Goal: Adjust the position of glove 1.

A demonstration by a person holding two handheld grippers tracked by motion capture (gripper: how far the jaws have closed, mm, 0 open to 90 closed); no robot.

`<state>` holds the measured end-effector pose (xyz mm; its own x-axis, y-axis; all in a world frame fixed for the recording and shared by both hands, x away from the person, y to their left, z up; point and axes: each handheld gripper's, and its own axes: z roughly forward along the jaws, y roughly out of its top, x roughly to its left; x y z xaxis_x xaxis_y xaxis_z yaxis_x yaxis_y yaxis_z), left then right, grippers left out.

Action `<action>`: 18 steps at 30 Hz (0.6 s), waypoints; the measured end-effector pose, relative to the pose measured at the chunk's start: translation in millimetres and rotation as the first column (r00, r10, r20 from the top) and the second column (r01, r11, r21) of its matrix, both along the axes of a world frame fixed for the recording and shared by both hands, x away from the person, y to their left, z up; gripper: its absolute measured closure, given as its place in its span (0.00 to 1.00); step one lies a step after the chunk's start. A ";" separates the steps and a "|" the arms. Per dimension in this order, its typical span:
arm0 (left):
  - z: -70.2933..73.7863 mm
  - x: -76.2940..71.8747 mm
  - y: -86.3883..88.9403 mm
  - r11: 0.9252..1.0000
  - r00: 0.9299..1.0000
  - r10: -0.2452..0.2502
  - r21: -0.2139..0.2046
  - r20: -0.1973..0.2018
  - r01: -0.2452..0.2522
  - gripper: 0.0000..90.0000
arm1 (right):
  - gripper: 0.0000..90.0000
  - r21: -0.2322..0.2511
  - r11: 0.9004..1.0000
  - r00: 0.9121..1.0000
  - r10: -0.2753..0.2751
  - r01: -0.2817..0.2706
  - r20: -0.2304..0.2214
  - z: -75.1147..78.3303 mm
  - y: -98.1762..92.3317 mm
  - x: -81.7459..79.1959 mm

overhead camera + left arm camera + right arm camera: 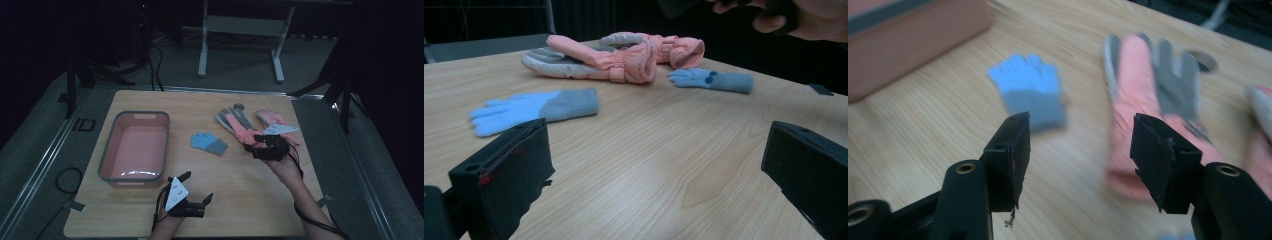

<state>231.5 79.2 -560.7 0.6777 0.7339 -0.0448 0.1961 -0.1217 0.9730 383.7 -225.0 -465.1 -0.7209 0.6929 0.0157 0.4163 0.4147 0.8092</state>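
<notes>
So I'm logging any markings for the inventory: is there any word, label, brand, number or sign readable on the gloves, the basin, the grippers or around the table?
"ID" or "OI": pale marks on the dark floor strip left of the table; too dim to be sure which.
Pink basin: no text.
Pink-and-grey gloves, blue-and-grey glove: no label readable.
Left gripper and right gripper: no marking readable.

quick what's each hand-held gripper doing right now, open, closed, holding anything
Left hand-held gripper: open, holding nothing, near the table's front edge.
Right hand-held gripper: open, nothing between the jaws, close to the pink ski glove.
</notes>
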 end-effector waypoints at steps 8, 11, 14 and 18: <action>-0.1 -0.1 0.3 1.000 1.000 -0.004 -0.002 0.002 0.004 0.00 | 0.50 -0.014 0.996 0.996 0.083 -0.083 -0.020 -4.2 35.6 18.8; -0.1 0.1 0.6 1.000 1.000 -0.004 -0.007 0.001 0.004 0.00 | 0.54 -0.026 0.993 0.993 0.115 -0.116 -0.033 -9.4 53.5 28.3; -0.1 0.0 1.0 1.000 1.000 -0.006 -0.005 0.002 0.006 0.00 | 0.59 -0.038 0.991 0.991 0.127 -0.129 -0.049 -16.0 65.2 37.2; -0.2 0.0 0.9 1.000 1.000 -0.008 -0.006 0.002 0.008 0.00 | 0.67 -0.052 0.986 0.986 0.155 -0.159 -0.058 -27.0 77.8 47.4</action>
<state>231.6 80.0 -560.9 0.6837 0.7282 -0.0474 0.1928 -0.1176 0.9742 431.1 -147.2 -492.1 -0.8199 0.5721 0.0212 0.3844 0.5228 0.7609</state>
